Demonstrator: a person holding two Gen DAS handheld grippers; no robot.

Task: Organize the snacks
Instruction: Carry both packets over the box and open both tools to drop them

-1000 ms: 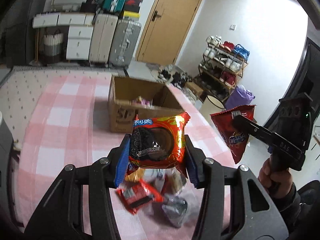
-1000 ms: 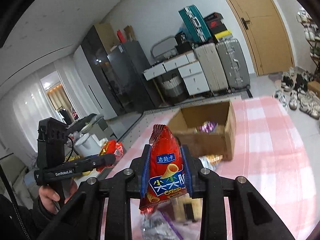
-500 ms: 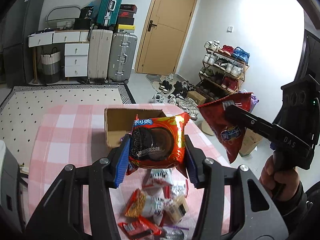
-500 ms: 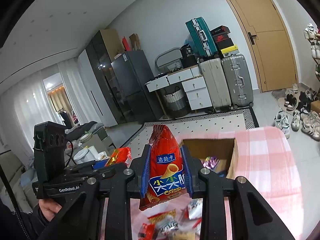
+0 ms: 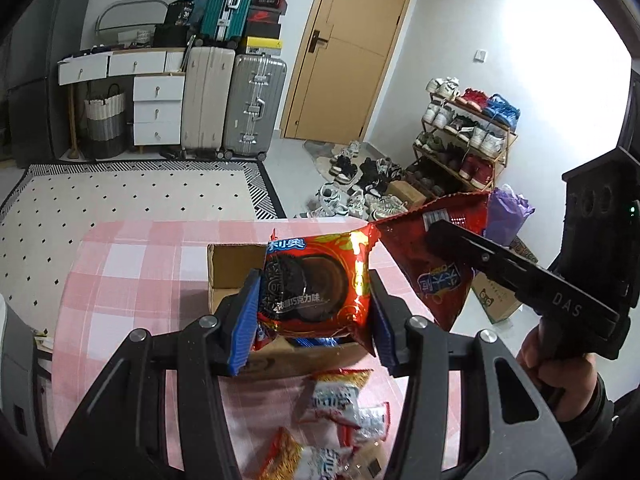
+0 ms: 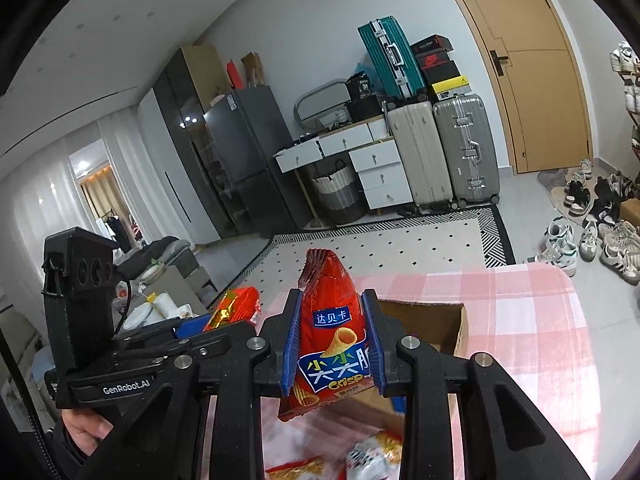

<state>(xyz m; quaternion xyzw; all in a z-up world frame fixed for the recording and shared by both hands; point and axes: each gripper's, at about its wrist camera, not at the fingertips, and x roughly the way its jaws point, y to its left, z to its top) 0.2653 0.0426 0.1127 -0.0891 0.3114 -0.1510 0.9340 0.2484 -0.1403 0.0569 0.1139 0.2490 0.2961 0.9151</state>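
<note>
Risk is growing that the glossy red-and-gold cookie packet (image 5: 316, 288), which the left gripper (image 5: 312, 316) is clamping, or the red cone-crisp bag (image 6: 334, 340), which the right gripper (image 6: 332, 344) is pinching, slips before clearing the open brown cardboard box (image 5: 228, 264) below.

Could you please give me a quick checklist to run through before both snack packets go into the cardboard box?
1. Left gripper clamps the red chocolate cookie packet: ok.
2. Right gripper clamps the red cone-crisp bag: ok.
3. Open brown cardboard box ahead on the pink checked tablecloth: ok.
4. Room left inside the box: cannot tell.
5. Loose snack packets remaining on the cloth: not ok.
</note>
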